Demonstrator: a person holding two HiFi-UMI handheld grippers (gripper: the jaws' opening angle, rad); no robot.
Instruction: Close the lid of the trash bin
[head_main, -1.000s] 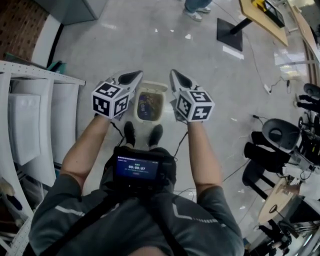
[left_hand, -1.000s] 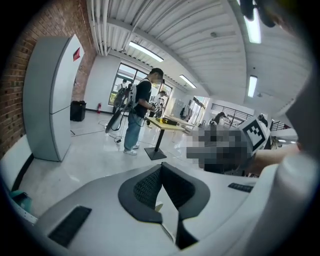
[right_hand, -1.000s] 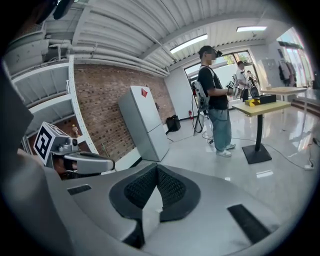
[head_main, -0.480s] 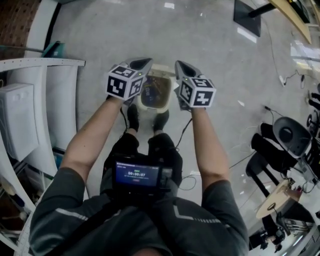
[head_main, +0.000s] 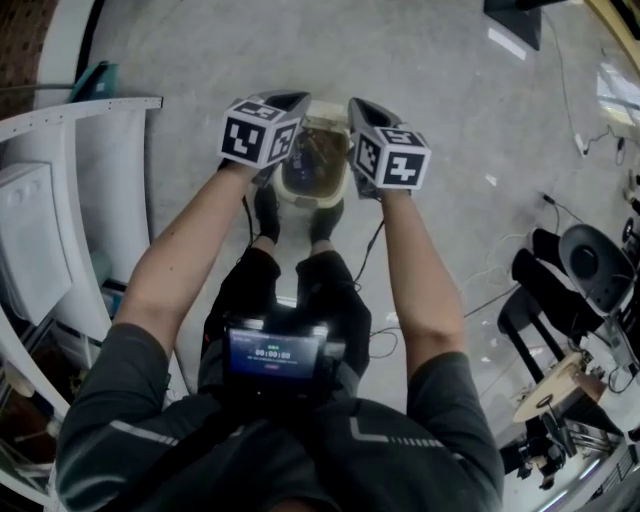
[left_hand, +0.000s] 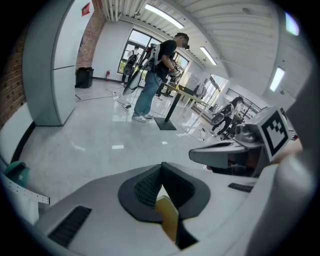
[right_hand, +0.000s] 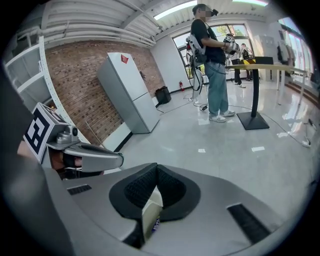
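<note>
Left gripper (head_main: 293, 100) jaws together | right gripper (head_main: 357, 104) same | trash bin (head_main: 311, 199) uncovered

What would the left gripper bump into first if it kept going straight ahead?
Probably nothing close. The left gripper's shut tips aim out over bare floor. The trash bin sits underneath it, not ahead. Far off stands a person, though depth is hard to judge.
</note>
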